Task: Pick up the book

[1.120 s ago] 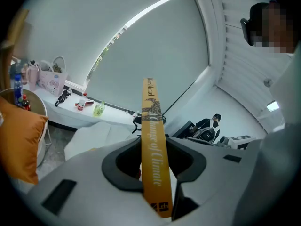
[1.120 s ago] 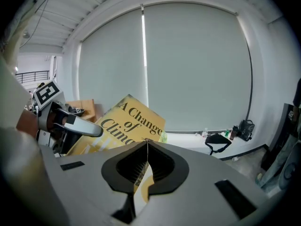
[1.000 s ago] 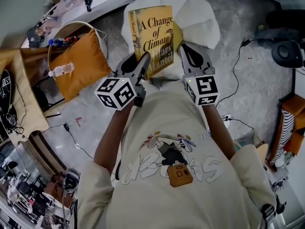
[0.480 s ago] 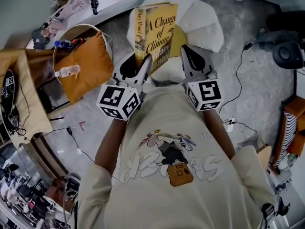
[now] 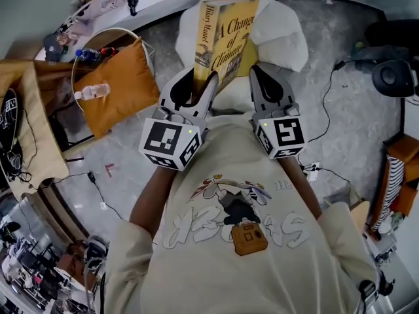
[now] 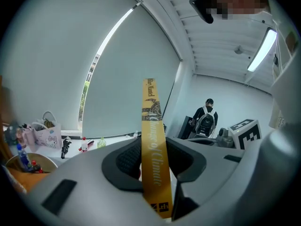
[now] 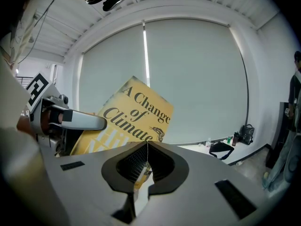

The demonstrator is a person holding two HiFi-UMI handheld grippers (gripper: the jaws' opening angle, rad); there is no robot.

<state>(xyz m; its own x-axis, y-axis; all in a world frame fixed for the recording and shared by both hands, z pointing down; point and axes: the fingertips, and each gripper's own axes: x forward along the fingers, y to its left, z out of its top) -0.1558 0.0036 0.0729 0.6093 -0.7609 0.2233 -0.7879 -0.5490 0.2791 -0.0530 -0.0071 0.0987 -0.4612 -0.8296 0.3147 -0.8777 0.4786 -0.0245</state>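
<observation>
Head view: book (image 5: 226,34) stands higher toward twelve o'clock than a second ago, spine clamped by left gripper (image 5: 195,87); right gripper (image 5: 260,77) closed at its four o'clock. Lift is judged under way.

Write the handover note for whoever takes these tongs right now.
Left tongs: shut on the book, at the lower spine.
Right tongs: shut beside the book's lower right edge; whether they pinch a page is unclear.
Book: upright, front cover toward the person, above the white seat.
Done: book gripped and apparently lifted.
To do: only hold it steady.
</observation>
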